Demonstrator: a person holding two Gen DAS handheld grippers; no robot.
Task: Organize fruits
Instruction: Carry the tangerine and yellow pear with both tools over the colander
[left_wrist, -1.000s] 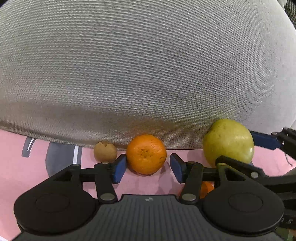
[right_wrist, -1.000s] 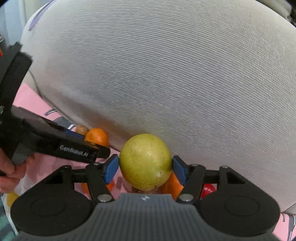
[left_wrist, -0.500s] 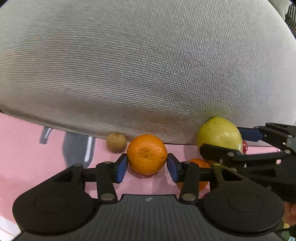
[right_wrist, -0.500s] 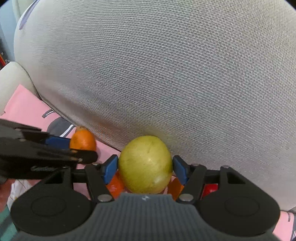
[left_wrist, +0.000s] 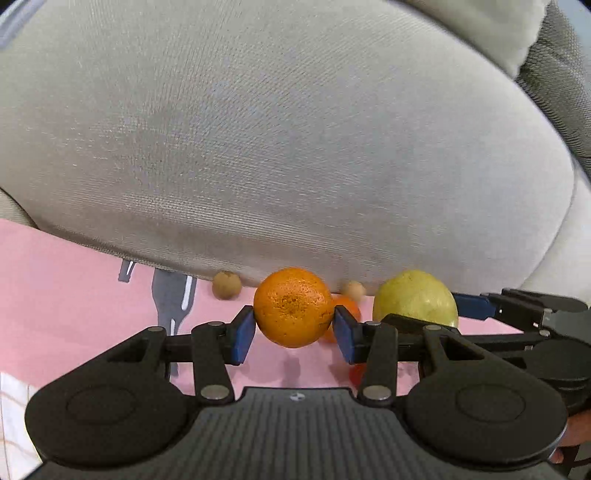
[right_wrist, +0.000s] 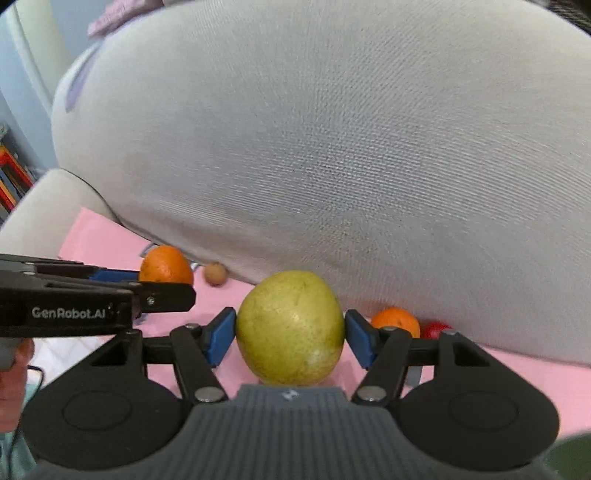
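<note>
Fruits mostly unsorted: we find left claw (left_wrist: 294, 334) clamping round orange (left_wrist: 293, 307), right claw (right_wrist: 290, 338) clamping yellow-green pear (right_wrist: 290, 326); several remain on pink cloth (left_wrist: 74, 295).

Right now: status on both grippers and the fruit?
Left gripper shut on orange. Right gripper shut on green pear. Loose fruit on pink cloth; grey cushion close ahead.

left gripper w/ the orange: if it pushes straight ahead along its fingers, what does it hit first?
Probably the grey cushion rising behind the fruit. The left gripper is shut on the orange, and nothing shows directly beyond it; two small brown fruits sit off to either side. Depth is unclear.
</note>
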